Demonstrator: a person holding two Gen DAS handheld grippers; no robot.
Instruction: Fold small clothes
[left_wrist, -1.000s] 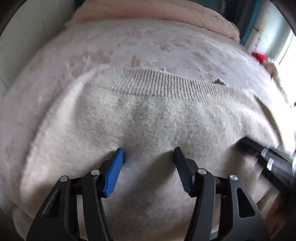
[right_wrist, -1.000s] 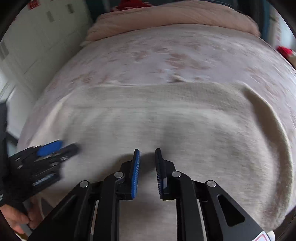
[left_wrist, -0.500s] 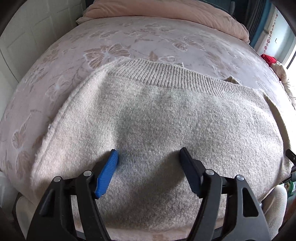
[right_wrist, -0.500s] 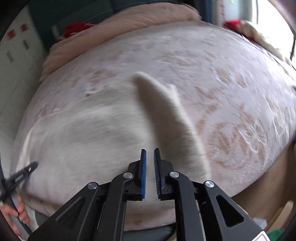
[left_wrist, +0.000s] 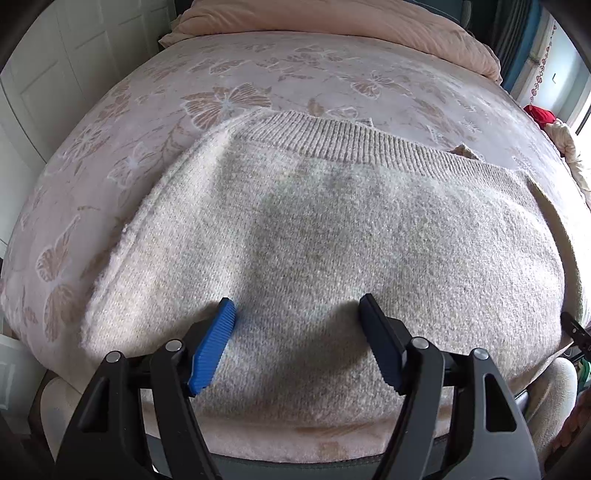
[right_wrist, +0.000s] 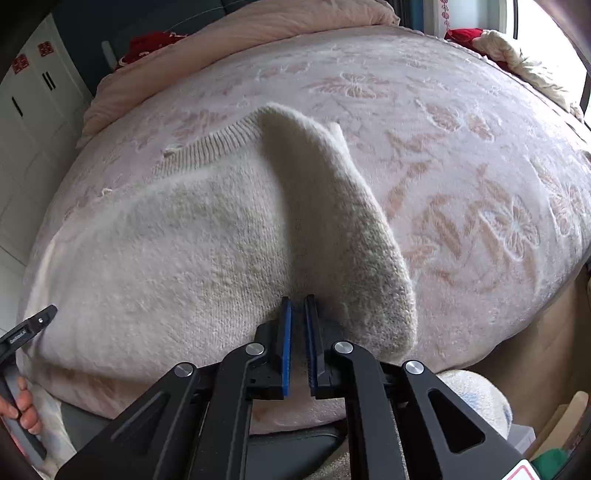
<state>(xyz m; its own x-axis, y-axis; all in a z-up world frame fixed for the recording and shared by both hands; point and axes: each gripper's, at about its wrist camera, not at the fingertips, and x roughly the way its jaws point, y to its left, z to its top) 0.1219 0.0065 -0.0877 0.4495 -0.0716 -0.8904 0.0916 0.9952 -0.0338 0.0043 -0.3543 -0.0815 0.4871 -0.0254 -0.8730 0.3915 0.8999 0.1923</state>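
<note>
A: How is the right claw (right_wrist: 298, 317) set against the sweater (right_wrist: 177, 251)?

B: It is seen nearly shut, with only a narrow slot left between the blue pads; whether any knit is actually pinched there cannot be told. A raised fold (right_wrist: 332, 206) of the sweater's right edge stands just beyond its tips and runs away from them toward the ribbed band (right_wrist: 207, 146).

A: And the left claw (left_wrist: 295, 325)?

B: It is held wide open, low over the near middle of the sweater, with nothing between the pads. The sweater is spread flat on the bed (left_wrist: 229, 74), its ribbed band (left_wrist: 369, 146) lying crosswise at the far side, so the long axis runs left to right in front of that claw.

A: Which claw is judged nearer to the next fold?

B: The right one, since the lifted edge lies directly ahead of it and would be carried leftward over the body. The left is placed to pin the middle.

A: Can any writing be read?

B: Red stickers (right_wrist: 19, 62) are seen on the far cupboard doors, but nothing on them can be made out
</note>
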